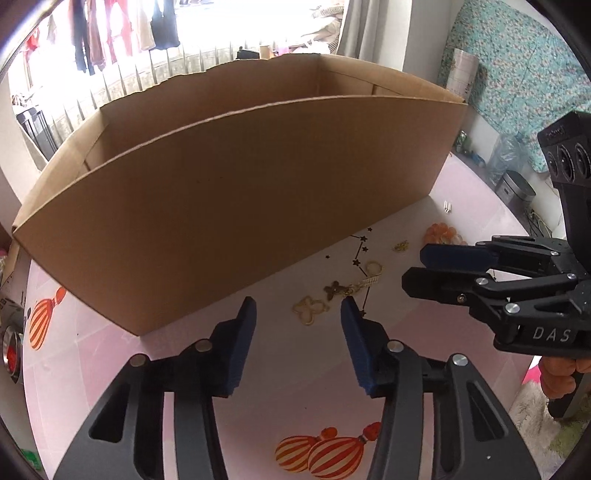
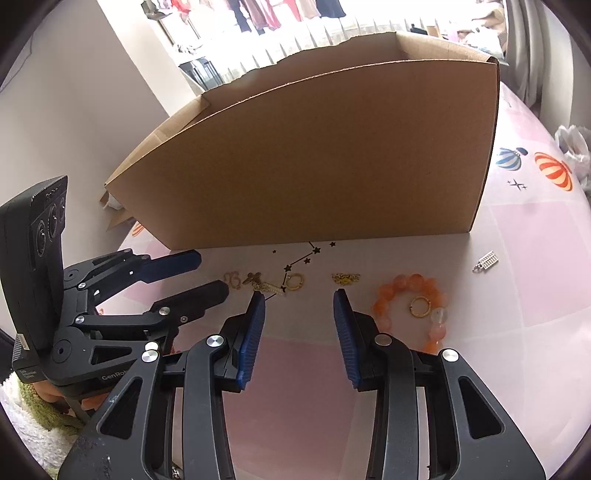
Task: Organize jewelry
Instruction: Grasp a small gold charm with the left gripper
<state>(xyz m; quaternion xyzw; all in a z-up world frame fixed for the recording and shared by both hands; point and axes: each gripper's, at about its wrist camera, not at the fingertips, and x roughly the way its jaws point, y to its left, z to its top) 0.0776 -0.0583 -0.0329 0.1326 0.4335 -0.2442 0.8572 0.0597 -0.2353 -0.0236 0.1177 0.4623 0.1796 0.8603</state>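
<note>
Before the cardboard box [image 2: 325, 158], on my pink table [image 2: 517, 288], jewelry lies scattered: bead bracelet [image 2: 391, 295], gold ring [image 2: 420, 306]. Left gripper [image 1: 297, 312] and right gripper [image 2: 299, 299] hover with fingers spread, holding nothing.

Daylight floods from the window [image 1: 221, 33] at the top of both frames, blown out white. The backlit box [image 1: 236, 206] shows a dim near face. Fisheye bending and dark vignette mark the corners; focus is sharp.
</note>
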